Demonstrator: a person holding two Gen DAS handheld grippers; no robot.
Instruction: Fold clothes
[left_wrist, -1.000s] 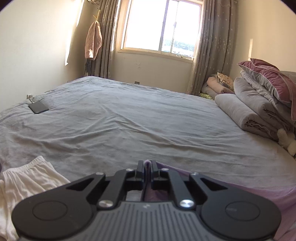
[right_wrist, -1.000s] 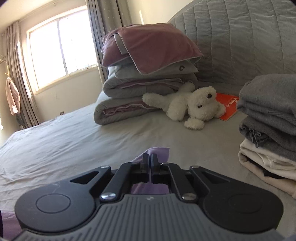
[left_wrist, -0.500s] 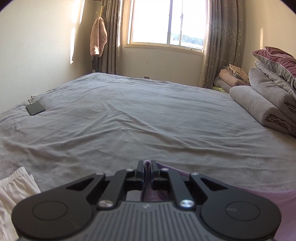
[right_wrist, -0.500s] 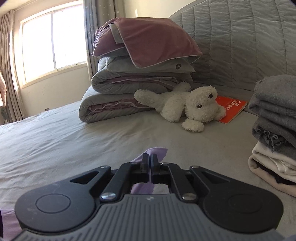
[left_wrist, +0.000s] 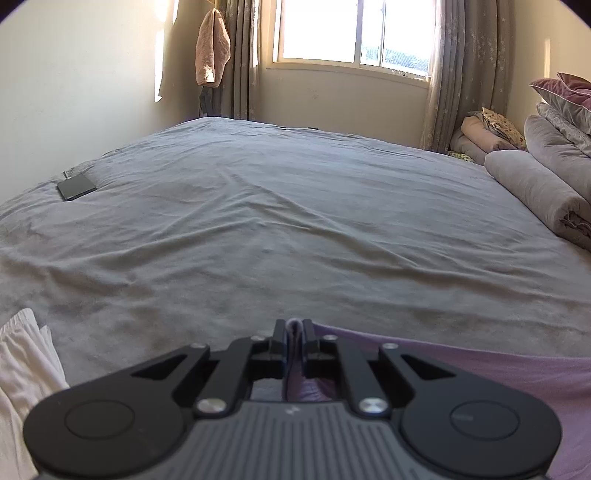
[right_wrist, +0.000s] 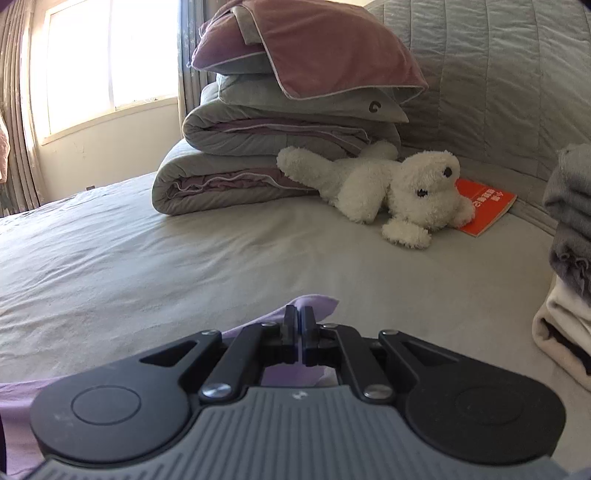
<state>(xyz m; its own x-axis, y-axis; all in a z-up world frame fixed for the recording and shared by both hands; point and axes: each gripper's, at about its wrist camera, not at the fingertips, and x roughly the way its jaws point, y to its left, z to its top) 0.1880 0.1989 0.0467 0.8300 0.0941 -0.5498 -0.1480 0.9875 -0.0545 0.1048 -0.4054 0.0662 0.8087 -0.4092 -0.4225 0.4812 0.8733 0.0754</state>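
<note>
Lilac garment (left_wrist: 480, 373) — pinched between both grippers' tips.

The left gripper (left_wrist: 294, 328), a black two-finger tool on a ribbed grey body, points forward and tilts somewhat downward. Its jaws are closed tight on a bunched fold of the pale lilac cloth garment (left_wrist: 480, 373), which shows between the fingertips. The right gripper (right_wrist: 299, 317), of the same black and grey build, also points forward and slightly down, its jaws pinched together on a thin edge of that lilac garment (right_wrist: 314, 304).
</note>
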